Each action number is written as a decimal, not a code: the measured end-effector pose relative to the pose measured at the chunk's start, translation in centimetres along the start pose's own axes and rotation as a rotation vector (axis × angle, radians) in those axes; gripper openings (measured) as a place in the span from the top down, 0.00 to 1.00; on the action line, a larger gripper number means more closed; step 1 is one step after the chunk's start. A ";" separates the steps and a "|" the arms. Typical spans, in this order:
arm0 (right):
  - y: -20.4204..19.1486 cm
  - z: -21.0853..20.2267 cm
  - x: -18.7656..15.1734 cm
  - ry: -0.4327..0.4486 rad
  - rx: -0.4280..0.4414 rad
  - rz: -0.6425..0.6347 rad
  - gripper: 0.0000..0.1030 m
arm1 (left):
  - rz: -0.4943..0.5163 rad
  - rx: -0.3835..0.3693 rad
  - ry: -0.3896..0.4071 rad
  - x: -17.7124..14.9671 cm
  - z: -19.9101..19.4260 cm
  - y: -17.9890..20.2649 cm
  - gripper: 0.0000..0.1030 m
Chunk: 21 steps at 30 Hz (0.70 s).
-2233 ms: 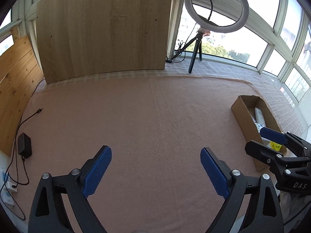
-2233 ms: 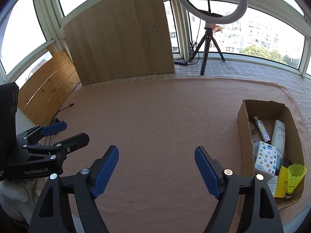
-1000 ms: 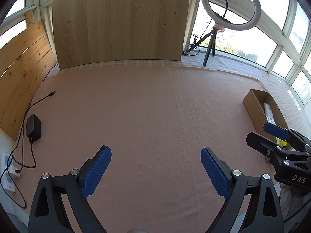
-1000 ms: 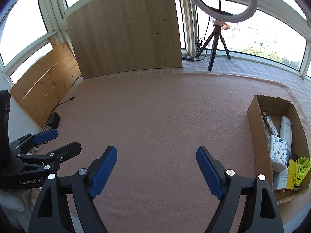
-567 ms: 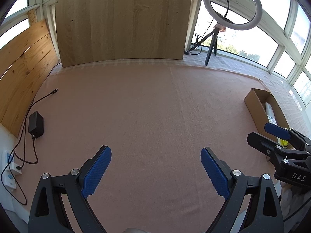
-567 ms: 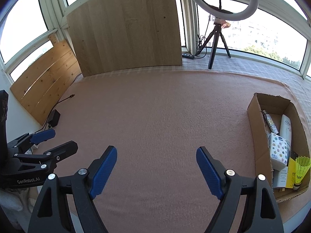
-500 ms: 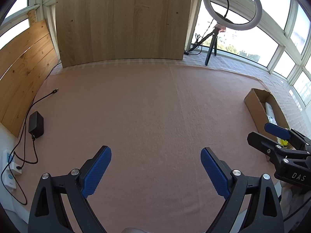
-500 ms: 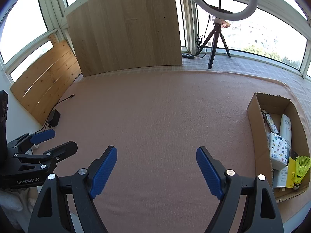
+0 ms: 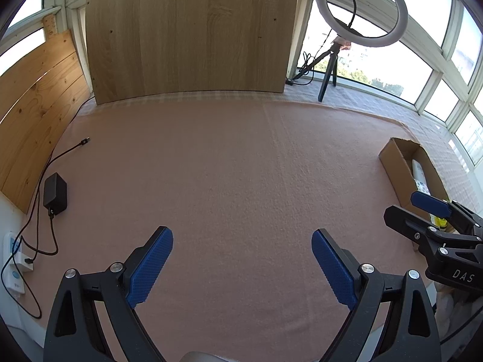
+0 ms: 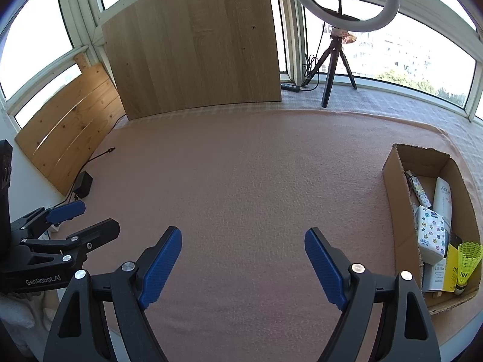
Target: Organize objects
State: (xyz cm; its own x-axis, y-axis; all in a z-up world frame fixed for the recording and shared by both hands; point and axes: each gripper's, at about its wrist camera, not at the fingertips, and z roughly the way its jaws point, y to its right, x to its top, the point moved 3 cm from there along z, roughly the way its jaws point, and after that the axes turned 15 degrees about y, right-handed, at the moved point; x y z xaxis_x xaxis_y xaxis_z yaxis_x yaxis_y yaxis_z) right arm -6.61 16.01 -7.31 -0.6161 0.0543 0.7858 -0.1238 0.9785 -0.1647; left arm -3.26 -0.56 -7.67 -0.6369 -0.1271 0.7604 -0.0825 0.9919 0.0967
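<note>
I see one cardboard box point(image 10: 395, 217) at the right edge of the pink blanket point(image 10: 241, 181), holding one white "AQUA" tube point(image 10: 442, 202), one starred "Vinda" tissue pack point(image 10: 431, 235) and one yellow shuttlecock point(image 10: 467, 264). My left gripper point(image 9: 241, 256), marked "GenRobot.AI", and right gripper point(image 10: 243, 256), marked "DAS", both gape empty.

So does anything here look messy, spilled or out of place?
Nothing stands out. The pink blanket lies flat, the cardboard box sits upright near its right edge with its items inside, and both tongs, left and right, are open and hold nothing.
</note>
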 end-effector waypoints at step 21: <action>0.1 0.8 -0.4 -0.021 0.003 0.011 0.22 | -0.011 0.003 -0.017 -0.2 1.0 -0.1 0.08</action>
State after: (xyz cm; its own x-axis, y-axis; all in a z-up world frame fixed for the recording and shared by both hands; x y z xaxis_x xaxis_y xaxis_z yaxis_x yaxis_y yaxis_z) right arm -7.02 15.89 -8.15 -0.6340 0.0607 0.7710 -0.1190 0.9774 -0.1749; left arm -3.91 -0.65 -8.46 -0.6489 -0.1377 0.7483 -0.0915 0.9905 0.1029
